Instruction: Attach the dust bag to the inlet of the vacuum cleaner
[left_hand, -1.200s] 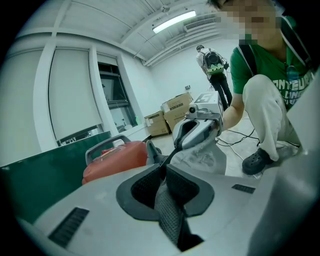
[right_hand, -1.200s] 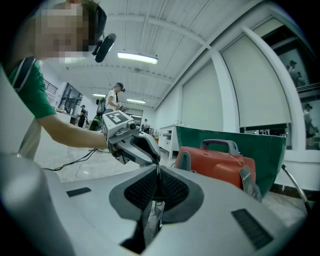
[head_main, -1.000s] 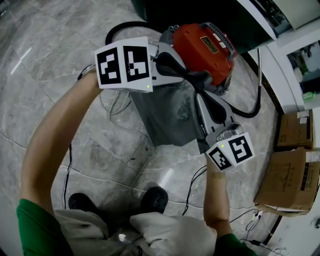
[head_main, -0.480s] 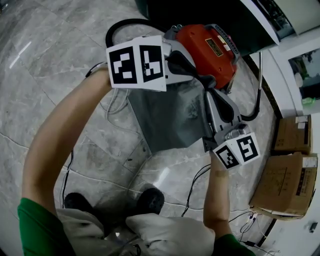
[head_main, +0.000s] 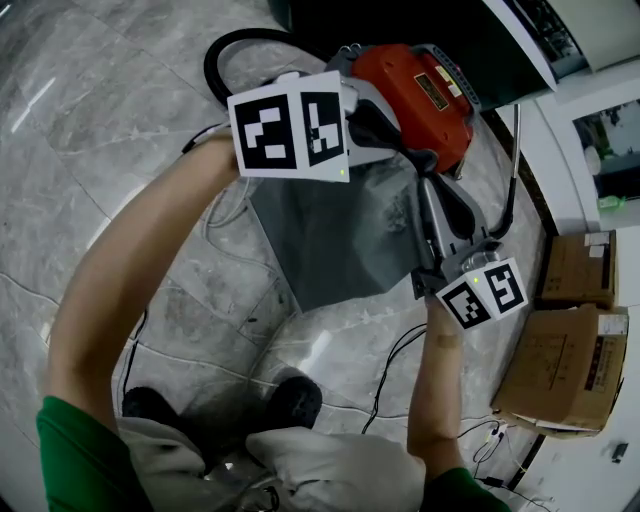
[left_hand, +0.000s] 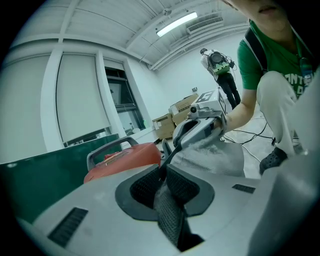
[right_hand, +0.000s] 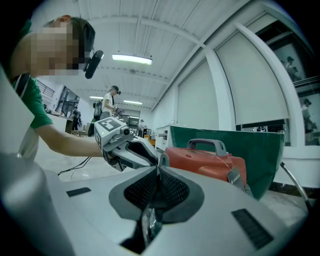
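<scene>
Both left gripper (left_hand: 162, 175) and right gripper (right_hand: 159, 175) jaws seemingly pinch dust bag (head_main: 330, 240).

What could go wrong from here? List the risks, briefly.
1. The left gripper and right gripper both pinch the grey dust bag only at its top edge, so the fabric may slip out when pushed against the red vacuum cleaner.
2. The grippers and the bag hide the inlet in the head view, so lining up may miss.
3. Cables lie by the person's shoes; a step could snag them.
</scene>
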